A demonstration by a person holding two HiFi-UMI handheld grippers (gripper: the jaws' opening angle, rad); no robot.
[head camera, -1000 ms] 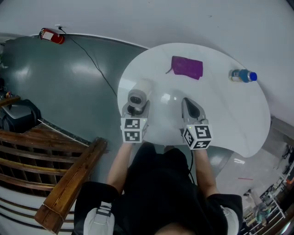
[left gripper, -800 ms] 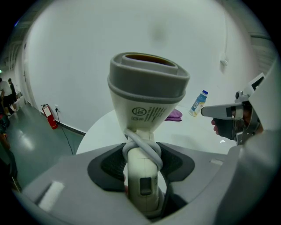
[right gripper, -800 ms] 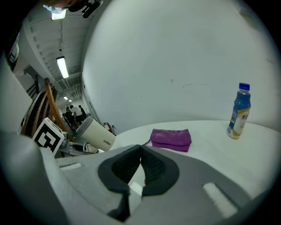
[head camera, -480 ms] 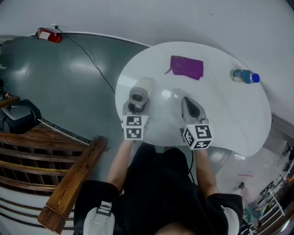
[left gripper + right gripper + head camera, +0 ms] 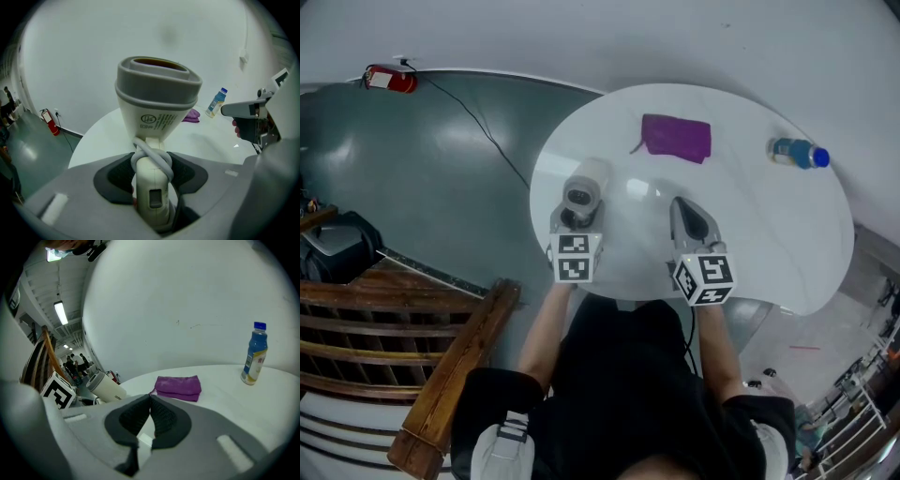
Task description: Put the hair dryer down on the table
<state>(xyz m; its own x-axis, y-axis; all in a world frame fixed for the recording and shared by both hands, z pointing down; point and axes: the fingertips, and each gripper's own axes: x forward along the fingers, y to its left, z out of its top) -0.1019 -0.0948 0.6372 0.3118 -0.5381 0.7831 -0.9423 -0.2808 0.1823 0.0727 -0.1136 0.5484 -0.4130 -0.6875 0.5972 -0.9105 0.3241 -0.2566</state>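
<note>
The hair dryer (image 5: 154,117) looks matt plastic, the table (image 5: 750,225) glossy, the cloth (image 5: 677,138) soft.

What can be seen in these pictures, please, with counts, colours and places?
table: one, white, round, in front of the person.
hair dryer: one, cream with a grey nozzle, cord wound round its handle, held above the table's near left part.
cloth: one, purple, folded, on the table's far side.
bottle: one, blue cap and light label, upright at the table's far right.
fire extinguisher: one, red, on the grey floor by the wall, far left.
wooden railing: one, brown, lower left.
left gripper: one, grey, closed on the hair dryer's handle.
right gripper: one, grey, jaws together and empty, over the table's near edge.
</note>
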